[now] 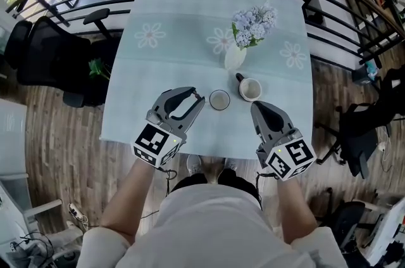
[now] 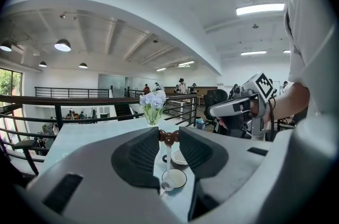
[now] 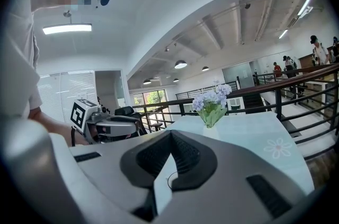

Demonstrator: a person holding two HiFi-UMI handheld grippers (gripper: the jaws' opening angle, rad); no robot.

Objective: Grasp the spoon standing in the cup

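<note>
Two near-level grippers above the table point(image 1: 190, 7): left gripper point(image 1: 201, 98) fingers point(image 2: 142, 157) tight on the spoon point(image 2: 168, 160) handle, right gripper point(image 1: 256, 107) fingers point(image 3: 186, 154) together.

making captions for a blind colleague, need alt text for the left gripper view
A spoon with a brown knob stands in a small cup on a pale table, framed between the left gripper's parted jaws. Behind are a flower vase and the right gripper.

White spoon point(image 2: 168, 159) (brown knobbed top) stands upright, bowl down in small dark-rimmed cup point(image 2: 177, 189).
</note>
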